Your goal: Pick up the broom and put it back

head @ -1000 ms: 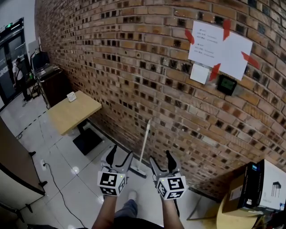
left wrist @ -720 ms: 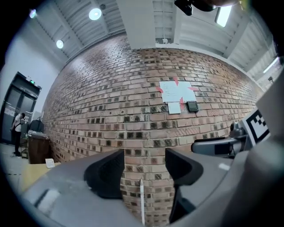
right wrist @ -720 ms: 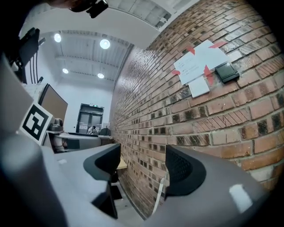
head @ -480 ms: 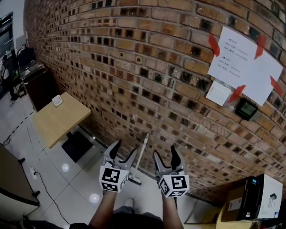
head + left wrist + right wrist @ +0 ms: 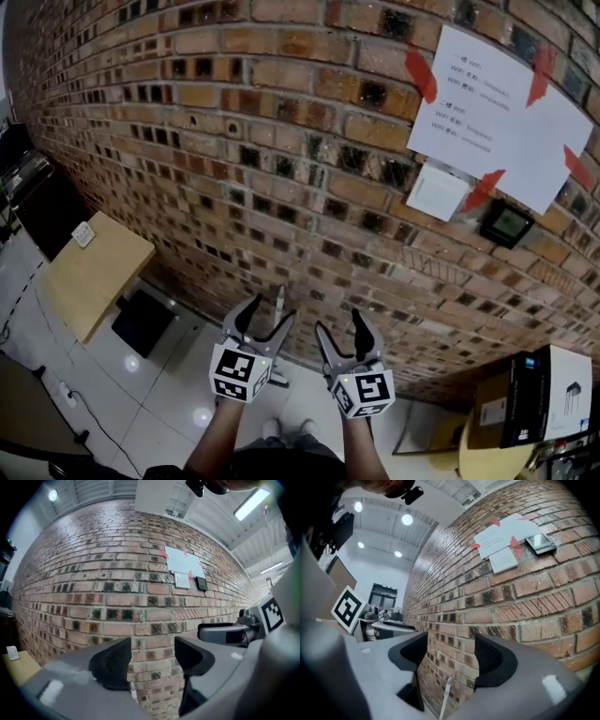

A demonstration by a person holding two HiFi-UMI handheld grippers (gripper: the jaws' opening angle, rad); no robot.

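Your left tool faces the brick wall, jaws apart, brick showing through the gap. Taped papers upper right; right tool alongside.

Two tongs, one broom, one table, one brick wall.

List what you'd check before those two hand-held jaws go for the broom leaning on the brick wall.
1. Left gripper jaws apart, nothing between them: ok.
2. Right gripper jaws apart, nothing between them: ok.
3. White-handled broom in sight, leaning on the red brick wall: ok.
4. Both grippers face the wall and the broom: ok.
5. Handle inside either pair of jaws: not ok. It stands ahead of them, not yet reached.
6. Broom's lower end free to lift: cannot tell. In the head view the left gripper hides most of it.
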